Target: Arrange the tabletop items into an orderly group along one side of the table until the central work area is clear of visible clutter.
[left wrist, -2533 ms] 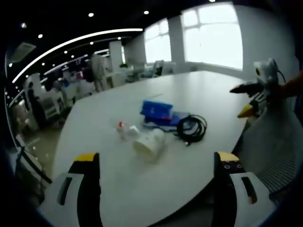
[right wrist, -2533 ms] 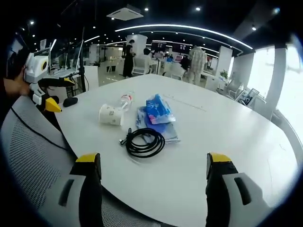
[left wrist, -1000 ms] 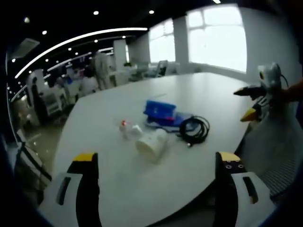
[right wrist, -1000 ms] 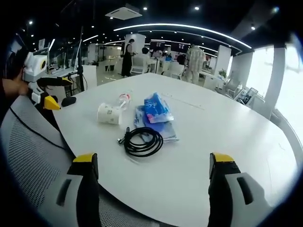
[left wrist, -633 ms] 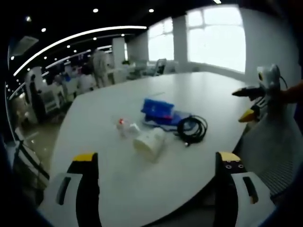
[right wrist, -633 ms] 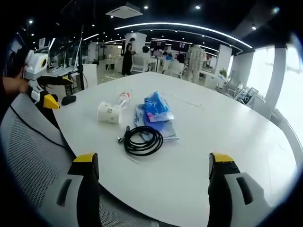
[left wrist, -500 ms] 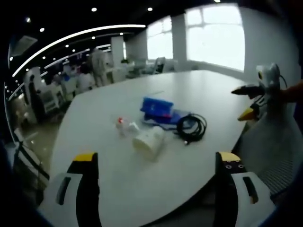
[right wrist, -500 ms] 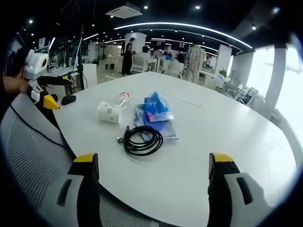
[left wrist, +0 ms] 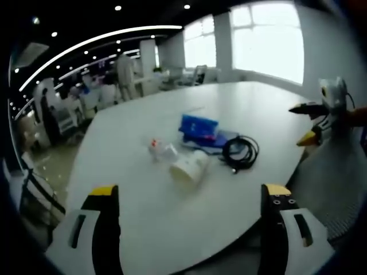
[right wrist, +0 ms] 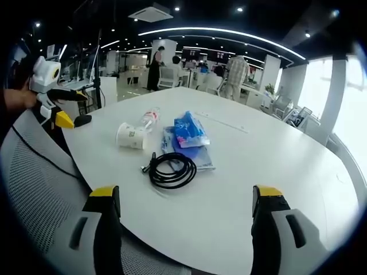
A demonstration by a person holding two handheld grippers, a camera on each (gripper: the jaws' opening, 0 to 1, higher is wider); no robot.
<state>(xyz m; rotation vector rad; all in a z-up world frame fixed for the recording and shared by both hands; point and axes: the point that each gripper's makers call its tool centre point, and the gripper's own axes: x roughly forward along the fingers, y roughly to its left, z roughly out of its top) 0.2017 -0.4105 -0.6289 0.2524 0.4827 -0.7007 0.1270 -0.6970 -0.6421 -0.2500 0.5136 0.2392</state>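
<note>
Four items, cup point(right wrist: 131, 136), bottle point(right wrist: 150, 120), blue packet point(right wrist: 190, 132) and cable point(right wrist: 170, 167), lay mid-counter point(right wrist: 275, 154); I held both hand-held grippers, left point(left wrist: 189, 229) and right point(right wrist: 186, 229), released, choosing.

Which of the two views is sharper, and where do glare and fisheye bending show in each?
Right gripper view: sharper, the black cable and paper cup look crisp; ceiling light strips bend into arcs. Left gripper view: softer and hazy, the windows blow out to white glare, the cup and blue packet look smeared, and the table edge curves strongly.
</note>
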